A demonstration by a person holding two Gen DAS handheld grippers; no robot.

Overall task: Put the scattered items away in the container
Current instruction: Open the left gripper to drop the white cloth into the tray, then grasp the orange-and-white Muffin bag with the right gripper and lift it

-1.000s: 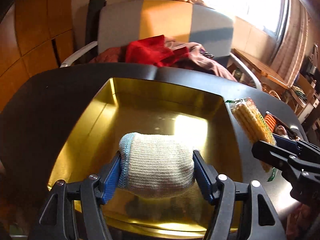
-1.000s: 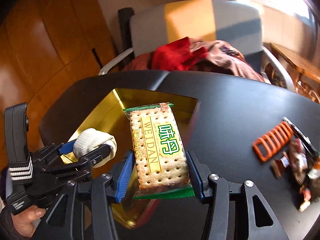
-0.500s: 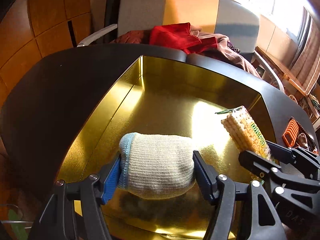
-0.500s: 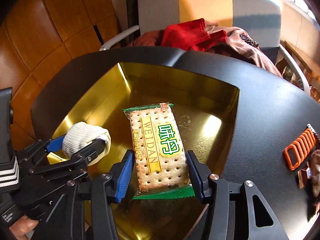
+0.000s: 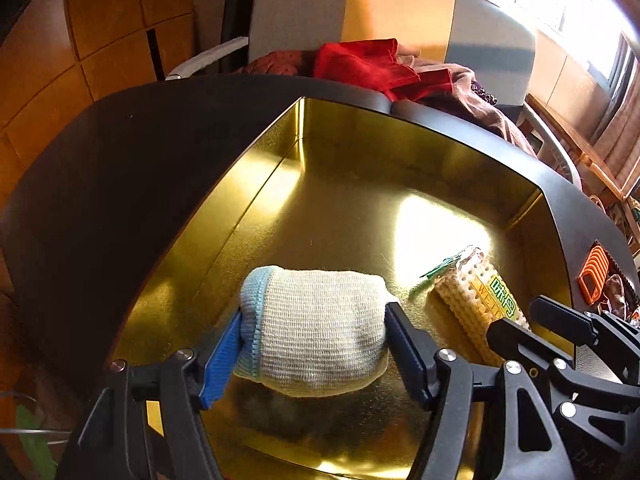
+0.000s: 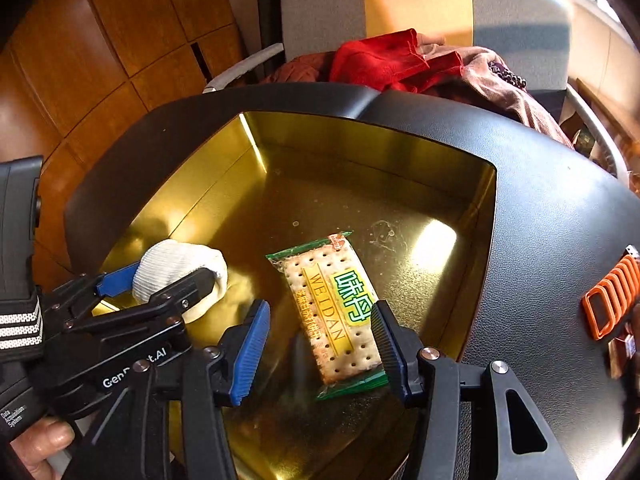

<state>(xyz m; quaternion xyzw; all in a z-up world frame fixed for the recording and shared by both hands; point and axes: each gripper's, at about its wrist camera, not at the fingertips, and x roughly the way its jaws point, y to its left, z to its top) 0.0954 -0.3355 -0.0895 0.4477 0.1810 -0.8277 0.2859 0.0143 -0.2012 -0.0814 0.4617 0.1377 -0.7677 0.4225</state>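
— What has changed since a second ago?

— The right tongs (image 6: 316, 344) have spread apart and the cracker packet (image 6: 334, 312) now lies loose on the floor of the gold tin (image 6: 360, 152), leaning toward the right finger; a second ago it was pinched between them above the tin's edge. Both tools have also come lower into the tin.

— And the left tongs (image 5: 314, 344)?

— Still clenched on the rolled white sock (image 5: 316, 328), held just above the tin floor near its front left part. The sock's blue cuff sits at the left finger.

— What does each view add?

— The right wrist view shows the packet's face: "WEIDAN" in brown letters on a yellow band, with green Chinese characters beside it. It also catches writing on the left tool's body, "Gen…t.AI", partly hidden, plus a thumb at the lower left. The left wrist view sees the packet (image 5: 476, 300) edge-on, just right of the sock, with only "WEI" legible.

— Farther out?

— An orange slotted clip (image 6: 608, 300) lies on the black worktop (image 6: 560, 220) right of the tin, beside small wrapped items too blurred to identify. Beyond the worktop stands a grey and yellow chair (image 6: 420, 8) piled with red cloth (image 6: 392, 60).
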